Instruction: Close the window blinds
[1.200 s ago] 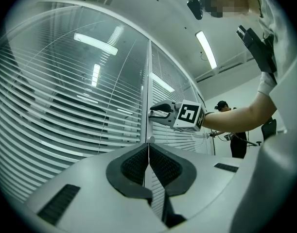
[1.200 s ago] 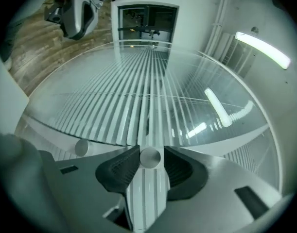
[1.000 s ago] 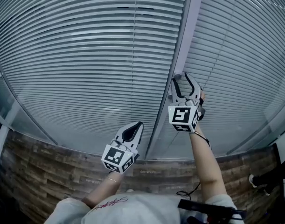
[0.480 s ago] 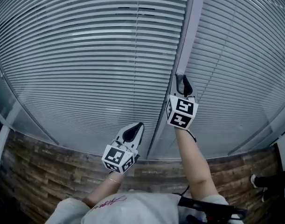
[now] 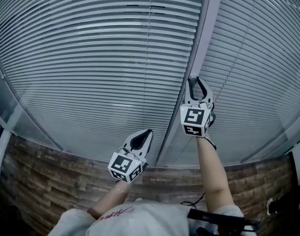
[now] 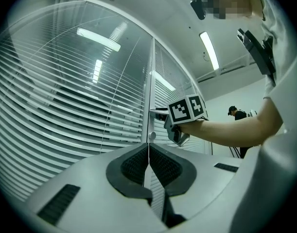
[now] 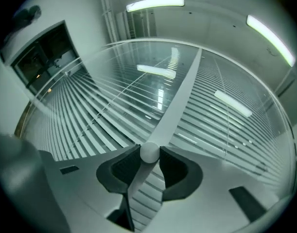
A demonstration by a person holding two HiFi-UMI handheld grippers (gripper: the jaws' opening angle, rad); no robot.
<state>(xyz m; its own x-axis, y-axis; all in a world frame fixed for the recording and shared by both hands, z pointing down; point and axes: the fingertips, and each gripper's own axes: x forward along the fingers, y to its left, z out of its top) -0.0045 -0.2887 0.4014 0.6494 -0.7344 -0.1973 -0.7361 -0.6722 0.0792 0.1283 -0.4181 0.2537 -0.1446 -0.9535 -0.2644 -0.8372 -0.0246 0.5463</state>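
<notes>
Blinds (image 5: 91, 58) sealed behind glass (image 7: 138, 81), to judge by the reflections, on both sides of a pale post (image 5: 204, 38); no touching the slats directly. Sole handle: a small round knob (image 7: 149, 153) on that post. Right gripper (image 5: 199, 84) raised to it, fingers (image 7: 180, 171) just closed in from wide, now pinching the knob between the pads at roughly mid-opening. Left gripper (image 5: 148, 132) lower and nearer the body, fingers (image 6: 133, 166) shut tight on nothing. Knob probably hard, smooth and stiff: light to turn yet apt to slip, so best squeezed square across its sides and rolled, never yanked. Slats thin, light, likely tilting all together. Around: wood-grain floor (image 5: 41, 181) below, strip lights (image 7: 155, 3) overhead, a person (image 6: 238, 114) far off beyond the right arm.
</notes>
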